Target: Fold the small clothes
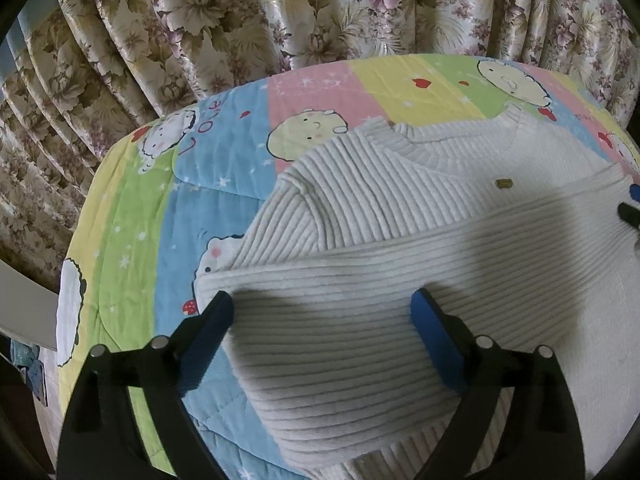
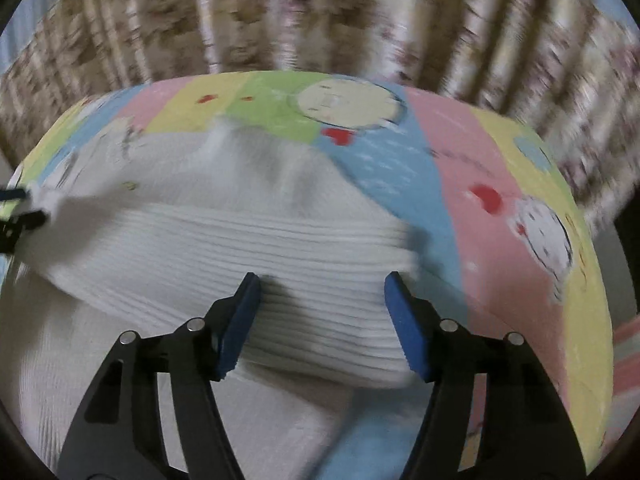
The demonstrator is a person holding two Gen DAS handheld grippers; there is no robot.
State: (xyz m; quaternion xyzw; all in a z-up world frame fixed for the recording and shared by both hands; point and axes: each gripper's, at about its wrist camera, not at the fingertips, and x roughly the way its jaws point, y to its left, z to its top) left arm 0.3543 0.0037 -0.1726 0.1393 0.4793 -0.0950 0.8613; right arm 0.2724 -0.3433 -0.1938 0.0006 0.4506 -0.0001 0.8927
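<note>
Centrally, a white ribbed sweater (image 1: pixel 400 216) lies on a table covered by a pastel cartoon-print quilt (image 1: pixel 152 208), its lower part folded up over the body. The left wrist view is sharp: it shows the collar (image 1: pixel 452 136) toward the far edge, one sleeve (image 1: pixel 288 216) lying along the quilt, and a small yellowish tag (image 1: pixel 504 183) on the chest. The left hand-held gripper (image 1: pixel 322 308) hovers over the folded layer with its blue-padded jaws spread wide, holding nothing. At the right edge of this view, tips of the other tool (image 1: pixel 630 208) are visible. The right wrist view is motion-blurred; only it shows the fold's right edge (image 2: pixel 404 248) and the pink and yellow quilt stripes beyond. The right hand-held gripper (image 2: pixel 322 284) is likewise open, its jaws straddling the folded layer without pinching it. Floral curtains (image 1: pixel 280 12) hang behind the table in both views.
</note>
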